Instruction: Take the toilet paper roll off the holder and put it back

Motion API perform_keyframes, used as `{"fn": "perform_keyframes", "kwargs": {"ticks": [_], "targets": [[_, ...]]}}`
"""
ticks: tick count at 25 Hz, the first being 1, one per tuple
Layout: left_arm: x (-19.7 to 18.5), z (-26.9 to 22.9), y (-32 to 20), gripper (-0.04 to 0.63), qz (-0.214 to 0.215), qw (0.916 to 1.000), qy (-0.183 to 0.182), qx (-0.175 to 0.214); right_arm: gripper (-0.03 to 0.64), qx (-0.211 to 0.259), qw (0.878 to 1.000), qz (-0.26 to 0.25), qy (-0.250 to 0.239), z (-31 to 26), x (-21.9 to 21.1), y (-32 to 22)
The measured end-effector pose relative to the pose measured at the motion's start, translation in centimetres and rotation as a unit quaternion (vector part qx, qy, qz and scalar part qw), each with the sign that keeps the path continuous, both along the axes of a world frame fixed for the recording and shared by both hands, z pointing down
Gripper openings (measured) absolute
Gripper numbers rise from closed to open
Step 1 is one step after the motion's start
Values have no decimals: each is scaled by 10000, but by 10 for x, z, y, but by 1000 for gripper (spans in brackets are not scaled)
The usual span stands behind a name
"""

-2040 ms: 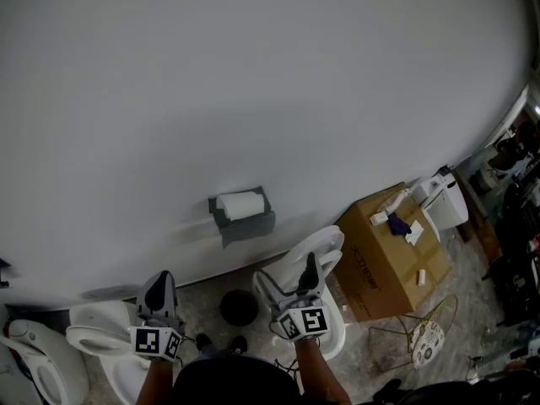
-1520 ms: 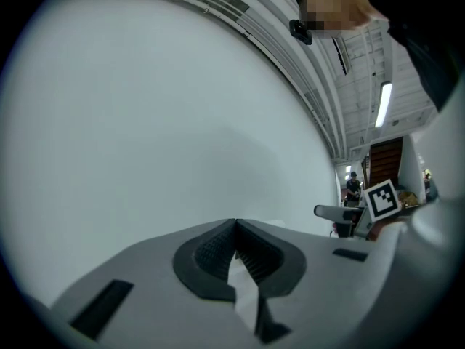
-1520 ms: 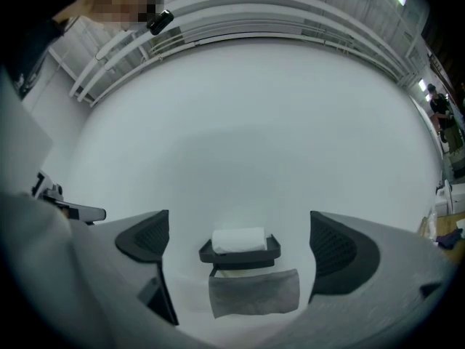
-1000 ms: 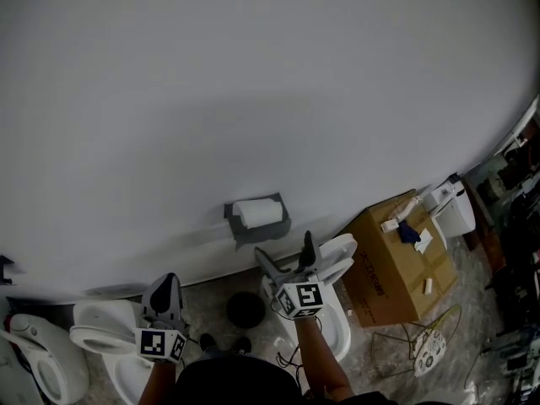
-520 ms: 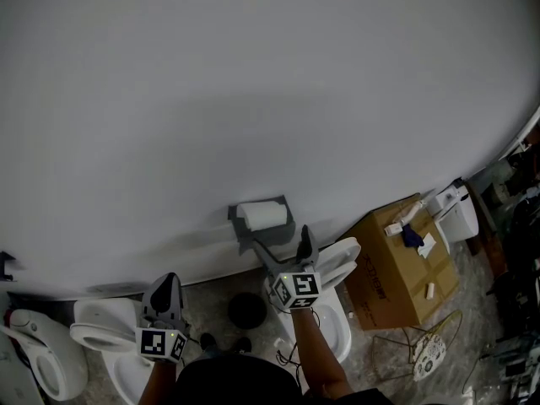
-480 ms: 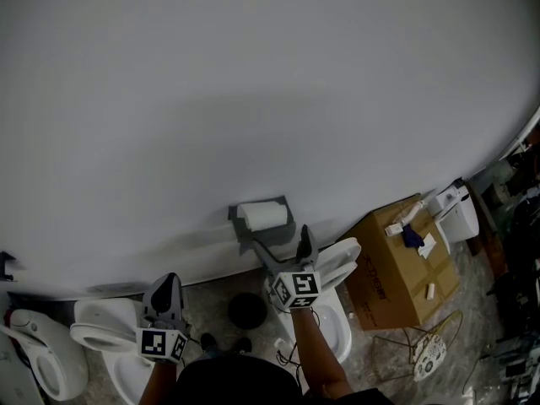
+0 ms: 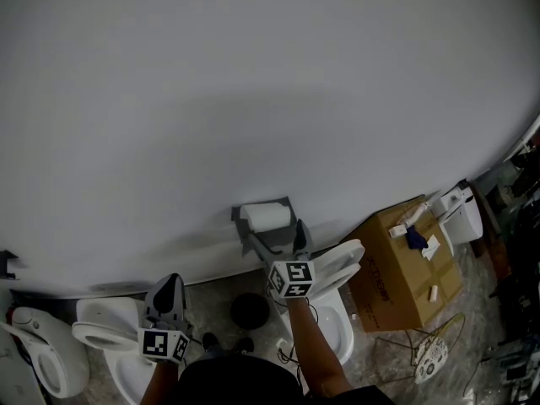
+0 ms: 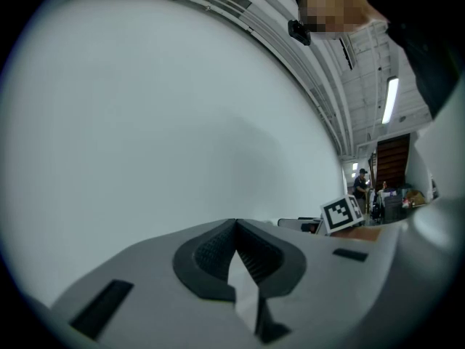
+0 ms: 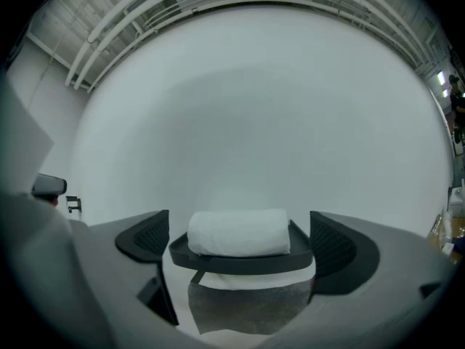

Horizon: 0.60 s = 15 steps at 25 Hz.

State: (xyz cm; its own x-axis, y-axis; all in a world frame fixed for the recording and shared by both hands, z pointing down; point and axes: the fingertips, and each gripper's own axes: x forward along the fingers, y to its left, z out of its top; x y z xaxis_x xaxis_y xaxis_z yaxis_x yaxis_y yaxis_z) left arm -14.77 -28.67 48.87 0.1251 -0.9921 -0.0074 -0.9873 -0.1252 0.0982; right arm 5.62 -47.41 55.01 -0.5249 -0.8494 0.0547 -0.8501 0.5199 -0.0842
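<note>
The left gripper (image 8: 235,227) is held low and close to the person, well clear of the work. Its fingers (image 8: 211,249) are pressed together with nothing between them.

The right gripper (image 9: 238,224) is raised toward the wall (image 9: 240,107), with its fingers (image 9: 149,238) spread wide. The toilet paper roll (image 9: 238,232) lies between them and appears to touch neither. It rests on the holder (image 9: 240,262), which is fixed to the wall just beyond the fingertips.

Hazards, as judged from here:
- If the fingers close too low, they may pinch the holder's rim instead of the roll.
- If they close on the roll ends, the soft paper may crush or slip out.

The roll's long axis is level and parallel to the wall. It runs from finger to finger, with one end facing each.
</note>
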Motion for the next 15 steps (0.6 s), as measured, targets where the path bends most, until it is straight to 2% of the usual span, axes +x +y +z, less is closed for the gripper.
{"fn": "perform_keyframes", "kwargs": {"ticks": [15], "targets": [[-5, 6, 0, 3, -58, 10000, 58, -32, 580, -416, 9989, 199, 121, 22, -9, -24]]}}
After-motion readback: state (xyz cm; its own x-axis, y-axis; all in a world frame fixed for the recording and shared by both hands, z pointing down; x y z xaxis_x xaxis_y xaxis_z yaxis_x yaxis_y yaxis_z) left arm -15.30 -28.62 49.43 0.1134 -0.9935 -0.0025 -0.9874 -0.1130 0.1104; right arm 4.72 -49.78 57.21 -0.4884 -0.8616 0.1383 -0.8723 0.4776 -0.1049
